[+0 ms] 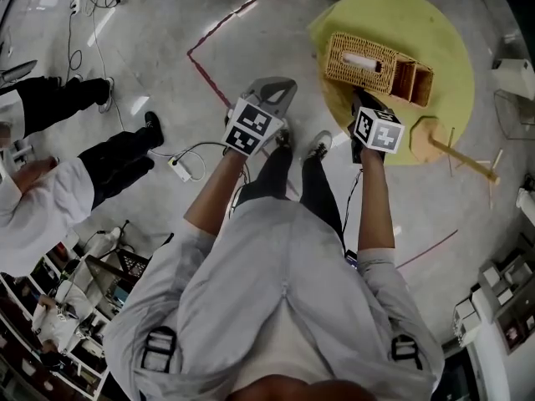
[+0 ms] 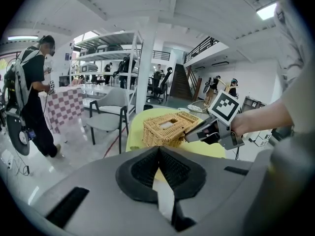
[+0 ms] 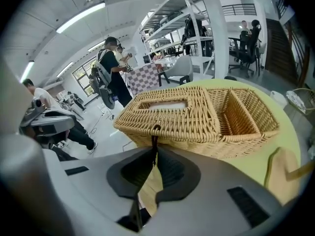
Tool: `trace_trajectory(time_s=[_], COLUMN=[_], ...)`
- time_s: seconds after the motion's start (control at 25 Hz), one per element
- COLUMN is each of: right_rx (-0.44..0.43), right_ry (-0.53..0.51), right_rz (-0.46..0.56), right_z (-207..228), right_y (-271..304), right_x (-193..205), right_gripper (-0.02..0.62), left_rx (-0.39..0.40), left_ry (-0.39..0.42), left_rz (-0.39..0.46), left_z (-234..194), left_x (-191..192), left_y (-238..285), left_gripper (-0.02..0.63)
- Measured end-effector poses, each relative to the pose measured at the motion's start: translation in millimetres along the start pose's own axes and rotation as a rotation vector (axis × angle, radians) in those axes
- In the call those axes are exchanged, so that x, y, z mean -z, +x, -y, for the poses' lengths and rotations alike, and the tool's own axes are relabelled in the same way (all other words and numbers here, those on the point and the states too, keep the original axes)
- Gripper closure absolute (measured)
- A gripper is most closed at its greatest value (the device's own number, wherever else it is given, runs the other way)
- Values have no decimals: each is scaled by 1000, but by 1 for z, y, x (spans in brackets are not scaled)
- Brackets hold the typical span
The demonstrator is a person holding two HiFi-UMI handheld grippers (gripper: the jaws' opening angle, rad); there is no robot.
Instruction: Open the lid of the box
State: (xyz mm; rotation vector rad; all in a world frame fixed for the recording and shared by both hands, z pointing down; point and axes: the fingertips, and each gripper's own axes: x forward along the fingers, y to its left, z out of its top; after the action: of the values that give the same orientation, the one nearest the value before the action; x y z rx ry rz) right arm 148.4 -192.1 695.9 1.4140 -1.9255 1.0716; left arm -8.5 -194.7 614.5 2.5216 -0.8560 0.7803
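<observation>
Box lid (image 3: 170,113) first: it's lying flat on the wicker box (image 3: 206,132), which sits on the yellow round surface (image 3: 246,173). The right claw (image 3: 154,147) is pinched together on the little dark loop (image 3: 154,130) at the lid's front edge. So the grab looks made and the lift is what's left, I'd say.

Tips for doing it clean: swing the loop up and back over the box in an arc, don't yank it straight toward yourself. I can't see a hinge, but my guess is it runs along the lid's far edge. That loop is thin, so keep the squeeze firm and go slow or it'll slip out.

The box looks light, so it may tip or drag along with the pull. The left claw (image 2: 158,150) is closed on nothing and hangs well off to the box's left, clear of the surface. I'd bring it in to press down on the open side compartment (image 3: 241,113) just right of the lid while the right one lifts.
</observation>
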Motion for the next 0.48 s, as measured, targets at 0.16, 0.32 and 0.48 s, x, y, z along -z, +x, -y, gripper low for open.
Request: trace_trajectory(time_s=[0.16, 0.32, 0.48], right_rx=[2, 7, 39], right_ry=[-5, -30, -55], right_rz=[-7, -10, -1], right_z=[-5, -13, -16], right_y=[-2, -10, -22], right_x=[-2, -9, -20], right_gripper=[551, 552, 552], left_rx=[12, 34, 51], left_ry=[10, 25, 45], left_rz=[3, 13, 29], left_z=[-2, -4, -9], left_x=[-3, -10, -20], left_y=[-1, -3, -7], left_gripper=[577, 577, 577])
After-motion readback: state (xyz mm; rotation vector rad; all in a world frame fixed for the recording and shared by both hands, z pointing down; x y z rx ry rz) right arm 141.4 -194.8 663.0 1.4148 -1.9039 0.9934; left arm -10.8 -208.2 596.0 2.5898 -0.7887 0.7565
